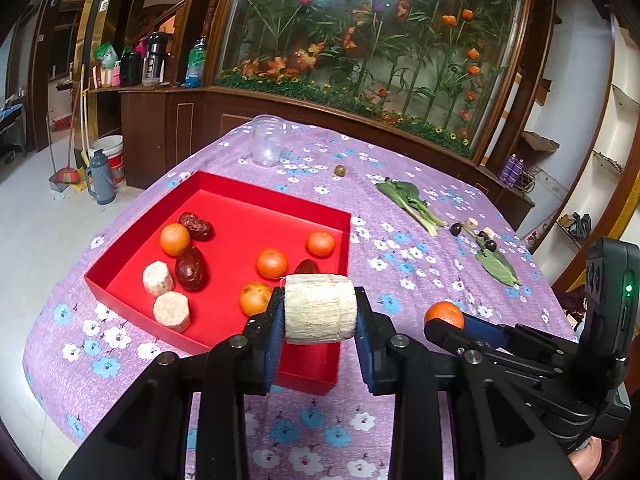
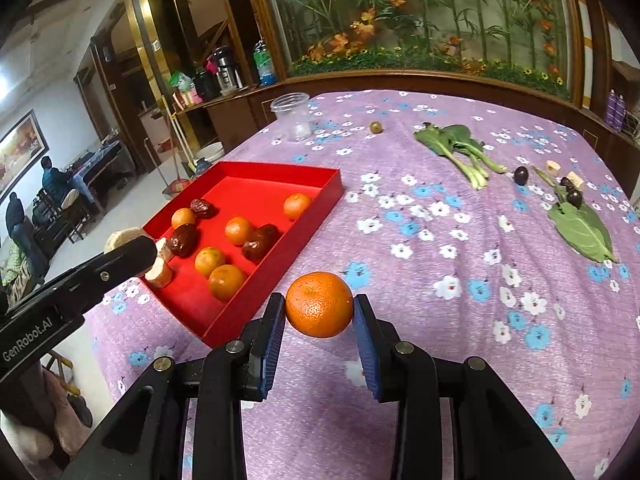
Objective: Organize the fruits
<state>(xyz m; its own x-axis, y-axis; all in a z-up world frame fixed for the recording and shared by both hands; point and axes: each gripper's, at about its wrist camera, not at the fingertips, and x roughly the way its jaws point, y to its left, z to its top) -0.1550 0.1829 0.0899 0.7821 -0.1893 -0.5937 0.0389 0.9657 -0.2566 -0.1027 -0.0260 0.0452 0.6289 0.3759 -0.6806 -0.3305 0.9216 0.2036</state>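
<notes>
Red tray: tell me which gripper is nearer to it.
Left. The left gripper holds its pale chunk over the red tray's near corner; the right gripper, holding an orange, is beside it over the cloth.

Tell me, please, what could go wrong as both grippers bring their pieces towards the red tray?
1. The tangerine is round and held only at its sides by the right gripper; it may slip out and roll across the tablecloth.
2. The left gripper holds the pale sugarcane chunk above the red tray's near edge; released early, it may strike the rim or the tangerines inside.
3. The grippers are close together and may collide.
</notes>
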